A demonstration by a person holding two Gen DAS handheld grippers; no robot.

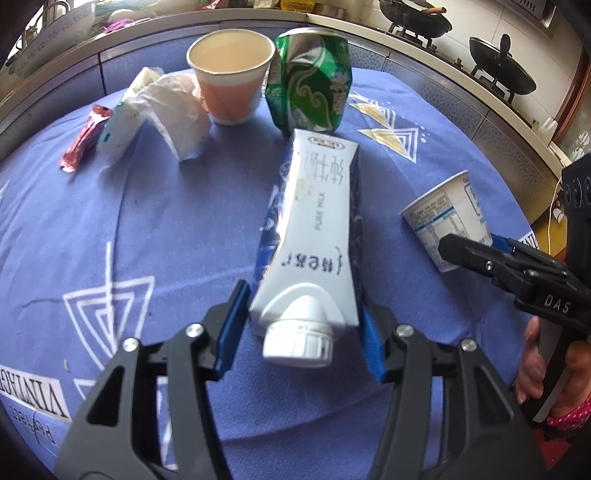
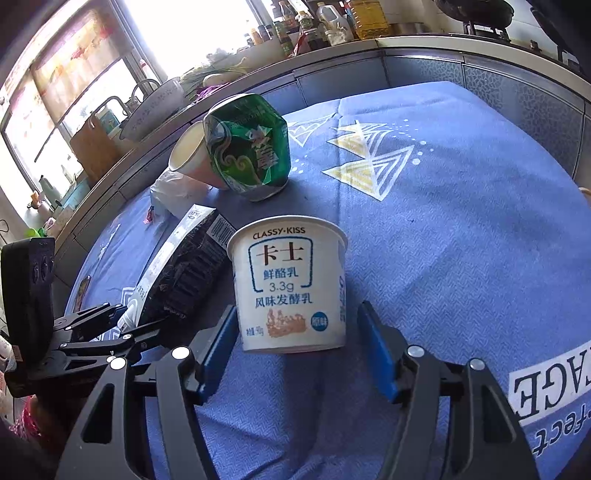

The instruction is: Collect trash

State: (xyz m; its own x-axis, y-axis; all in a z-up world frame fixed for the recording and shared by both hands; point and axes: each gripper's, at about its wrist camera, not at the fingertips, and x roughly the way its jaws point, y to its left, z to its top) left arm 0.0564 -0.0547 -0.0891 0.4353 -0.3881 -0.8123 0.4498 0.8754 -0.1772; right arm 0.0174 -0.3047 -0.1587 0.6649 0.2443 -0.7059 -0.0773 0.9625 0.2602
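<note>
Left claw point(image 1: 301, 332) open astride crushed white-blue milk carton point(image 1: 314, 236); right claw point(image 2: 297, 347) open around white paper yogurt cup point(image 2: 290, 284), green can point(image 2: 247, 147) at 11 o'clock. Centre, then squeeze gently.

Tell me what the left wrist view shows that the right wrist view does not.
Only the left wrist view shows the red wrapper and the milk carton's white cap between the left gripper's open jaws. Only the right wrist view shows the yogurt cup's front label and window-side bottles. Both show the milk carton, crushed green can, paper cup and yogurt cup.
</note>
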